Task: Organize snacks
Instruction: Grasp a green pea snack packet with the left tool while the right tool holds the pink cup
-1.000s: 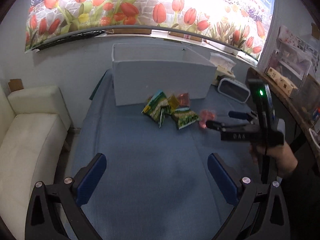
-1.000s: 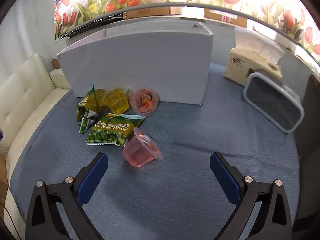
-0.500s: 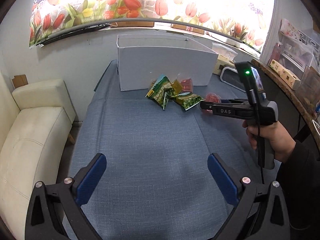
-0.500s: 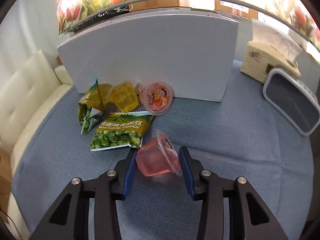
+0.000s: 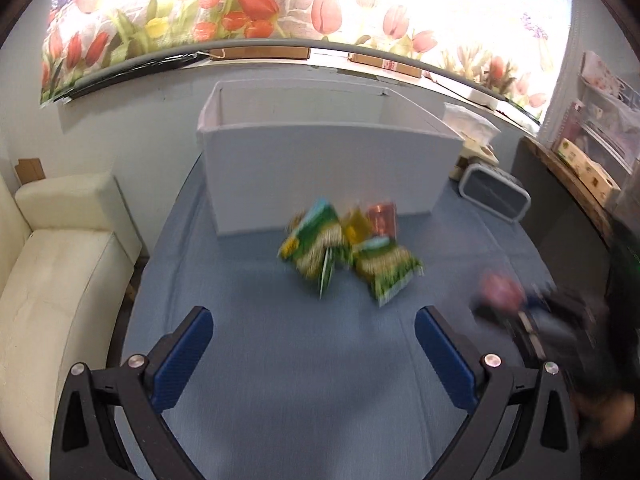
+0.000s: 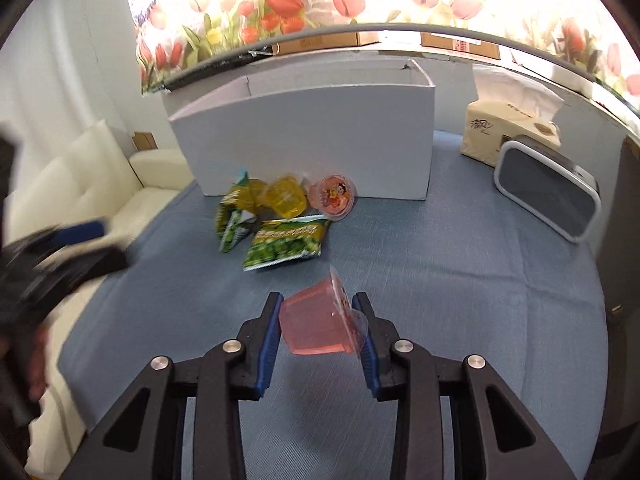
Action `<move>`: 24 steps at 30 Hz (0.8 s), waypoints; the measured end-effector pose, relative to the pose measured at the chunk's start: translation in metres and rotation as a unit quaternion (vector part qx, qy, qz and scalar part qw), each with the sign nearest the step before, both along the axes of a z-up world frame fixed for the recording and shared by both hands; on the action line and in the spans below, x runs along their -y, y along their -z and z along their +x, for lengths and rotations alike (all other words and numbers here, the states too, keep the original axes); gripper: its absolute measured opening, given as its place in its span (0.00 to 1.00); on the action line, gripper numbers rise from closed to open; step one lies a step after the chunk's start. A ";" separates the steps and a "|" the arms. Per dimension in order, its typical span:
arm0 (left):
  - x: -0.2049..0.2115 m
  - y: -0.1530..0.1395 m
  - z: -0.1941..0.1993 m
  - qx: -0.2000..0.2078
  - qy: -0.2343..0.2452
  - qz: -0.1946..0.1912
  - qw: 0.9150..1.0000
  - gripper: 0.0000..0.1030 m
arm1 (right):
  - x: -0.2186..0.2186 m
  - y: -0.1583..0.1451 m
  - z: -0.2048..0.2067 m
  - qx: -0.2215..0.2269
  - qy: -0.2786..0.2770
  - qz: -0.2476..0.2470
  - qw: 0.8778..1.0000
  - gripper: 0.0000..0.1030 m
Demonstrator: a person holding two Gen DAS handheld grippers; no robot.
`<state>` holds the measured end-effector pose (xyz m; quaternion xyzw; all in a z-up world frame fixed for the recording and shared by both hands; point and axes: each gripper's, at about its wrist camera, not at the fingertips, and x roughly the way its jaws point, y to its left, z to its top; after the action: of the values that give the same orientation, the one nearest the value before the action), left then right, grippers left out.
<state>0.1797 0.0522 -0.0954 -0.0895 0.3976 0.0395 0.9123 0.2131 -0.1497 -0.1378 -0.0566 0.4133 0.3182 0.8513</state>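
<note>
The right gripper (image 6: 319,322), wide apart 1 second ago, is now closing on the pink translucent plastic jelly cup (image 6: 320,322), lifted for boxing; the left gripper (image 5: 312,350) is held apart, empty.

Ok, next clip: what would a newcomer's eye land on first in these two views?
First the pink jelly cup, tipped on its side between the pads of the right claw, whose jaws are closing on it. Behind it a small heap of snacks lies on the blue cloth against the front of a large white box. The left claw is open with nothing in it.
</note>
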 end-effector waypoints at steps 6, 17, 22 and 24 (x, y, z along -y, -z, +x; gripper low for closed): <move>0.005 0.018 0.068 -0.028 0.002 0.010 1.000 1.00 | 0.013 -0.006 -0.025 -0.007 0.005 0.019 1.000 0.37; -0.009 0.050 0.104 -0.069 0.004 -0.006 0.998 0.52 | 0.030 -0.004 -0.041 -0.024 0.013 0.049 0.998 0.37; -0.010 0.040 0.090 -0.050 0.014 -0.018 0.999 0.42 | 0.030 -0.007 -0.043 -0.025 0.011 0.061 0.998 0.37; -0.009 0.035 0.080 -0.043 0.021 -0.018 0.999 0.42 | 0.029 -0.008 -0.045 -0.022 0.010 0.060 0.998 0.37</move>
<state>0.2593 0.0615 -0.1307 -0.0960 0.4386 0.0164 0.8934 0.1684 -0.1788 -0.1299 0.0060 0.4122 0.3350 0.8472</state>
